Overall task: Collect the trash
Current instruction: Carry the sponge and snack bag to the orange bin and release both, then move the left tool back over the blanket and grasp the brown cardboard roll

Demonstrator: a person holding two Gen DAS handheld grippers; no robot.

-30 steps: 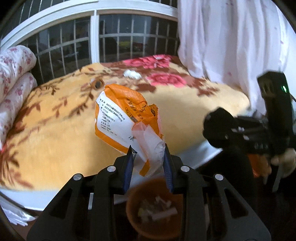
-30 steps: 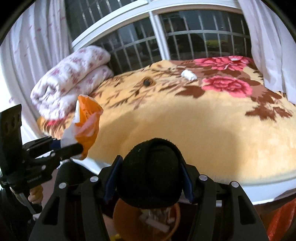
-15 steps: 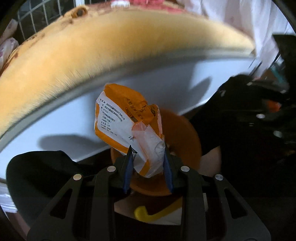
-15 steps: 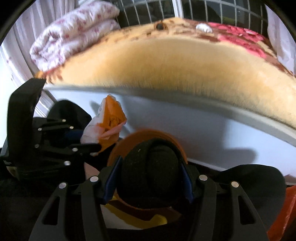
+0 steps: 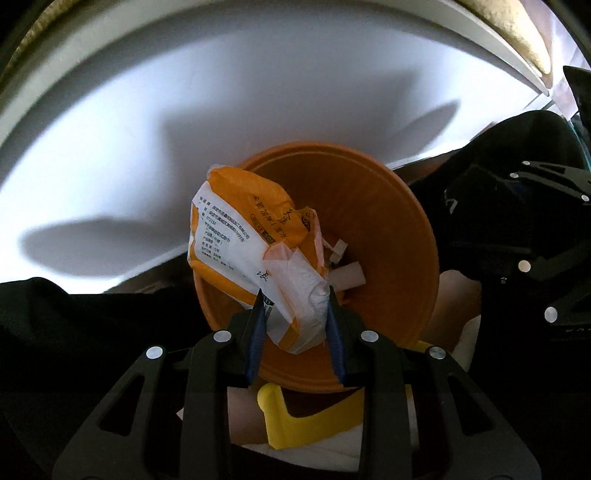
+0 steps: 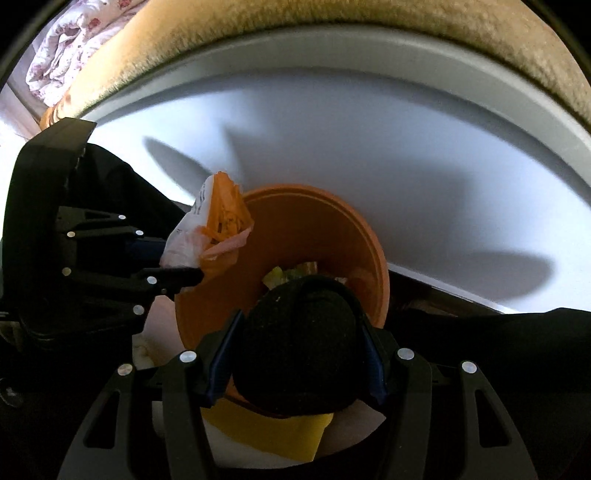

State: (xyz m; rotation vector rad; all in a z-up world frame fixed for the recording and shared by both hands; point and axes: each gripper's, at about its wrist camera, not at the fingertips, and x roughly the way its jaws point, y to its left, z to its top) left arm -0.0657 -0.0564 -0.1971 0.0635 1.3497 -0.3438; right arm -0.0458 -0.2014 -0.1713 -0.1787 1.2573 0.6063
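Note:
My left gripper (image 5: 293, 301) is shut on a crumpled orange and white plastic wrapper (image 5: 236, 229), held right over the mouth of an orange bin (image 5: 388, 229). In the right wrist view the same wrapper (image 6: 218, 225) hangs at the bin's (image 6: 295, 225) left rim, pinched by the left gripper (image 6: 183, 264). A black knitted bundle (image 6: 299, 347) fills the jaws of my right gripper (image 6: 299, 306), which is shut on it above the near side of the bin. White scraps (image 5: 347, 273) lie inside the bin.
The bin stands on the floor against the white side panel of the bed (image 5: 184, 129), under the edge of the yellow blanket (image 6: 258, 26). A yellow plastic piece (image 5: 310, 421) lies just in front of the bin. Dark clothing (image 5: 55, 325) flanks both sides.
Both grippers have come down from above the bed and tilted steeply downward. The bed top has left the view; the orange bin now fills the middle, with both held items over it.

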